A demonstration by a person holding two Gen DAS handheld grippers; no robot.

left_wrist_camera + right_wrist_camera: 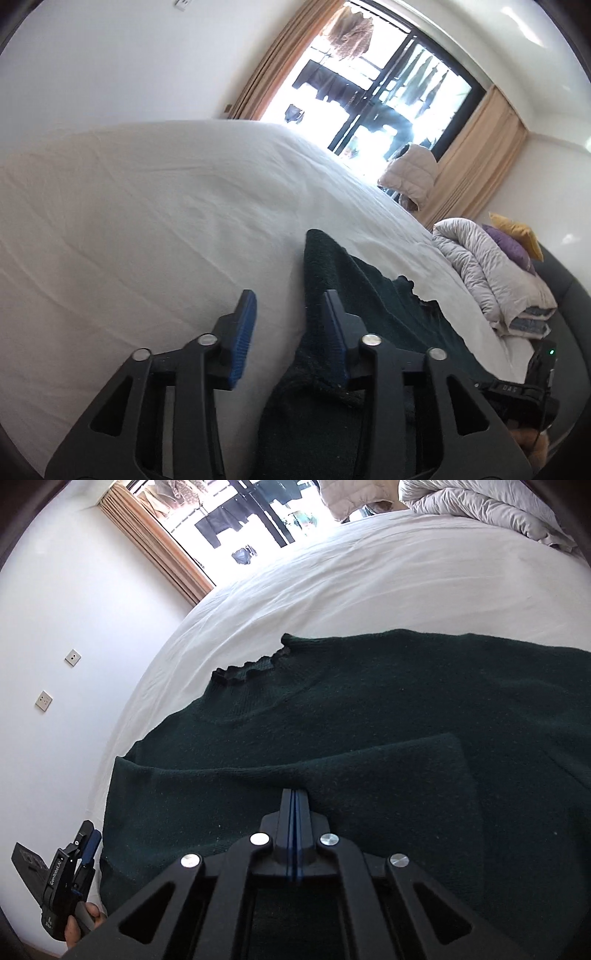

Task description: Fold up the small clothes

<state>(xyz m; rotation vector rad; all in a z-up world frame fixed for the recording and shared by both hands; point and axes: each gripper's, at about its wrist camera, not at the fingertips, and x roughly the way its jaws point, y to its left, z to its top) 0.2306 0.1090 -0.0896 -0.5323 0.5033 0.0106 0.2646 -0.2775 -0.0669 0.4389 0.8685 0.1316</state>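
A dark green knit sweater [369, 709] with a frilled collar [251, 666] lies flat on the white bed [369, 572], one sleeve [288, 771] folded across its body. My right gripper [294, 797] is shut, tips resting on the folded sleeve; whether cloth is pinched I cannot tell. My left gripper [288, 314] is open at the sweater's edge [332, 280], with the right finger over the cloth and the left finger over the sheet. The left gripper also shows in the right wrist view [86, 843] at the sweater's lower left corner.
A grey duvet [491, 266] with purple and yellow pillows [517, 240] is piled at the head of the bed. A window with tan curtains [476, 155] and a beige jacket [410, 173] lie beyond the bed. A white wall with sockets [44, 701] stands alongside.
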